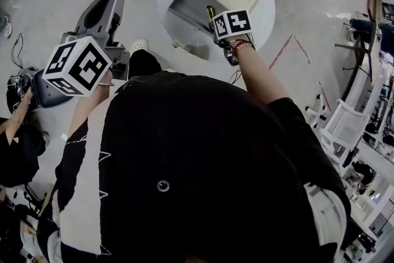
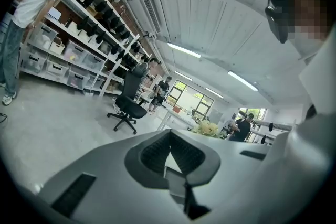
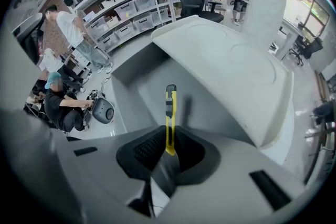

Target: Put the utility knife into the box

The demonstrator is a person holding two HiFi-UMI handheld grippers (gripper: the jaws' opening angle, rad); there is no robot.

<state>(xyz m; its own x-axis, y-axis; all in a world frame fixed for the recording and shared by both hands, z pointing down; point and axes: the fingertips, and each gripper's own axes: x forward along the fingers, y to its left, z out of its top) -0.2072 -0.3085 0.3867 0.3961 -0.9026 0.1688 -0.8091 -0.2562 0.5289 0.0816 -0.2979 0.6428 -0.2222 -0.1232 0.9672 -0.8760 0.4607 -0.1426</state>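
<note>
Right tongs tight around utility knife, over open box.

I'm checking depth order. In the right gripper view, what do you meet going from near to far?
Right gripper → utility knife → box → shelves
</note>
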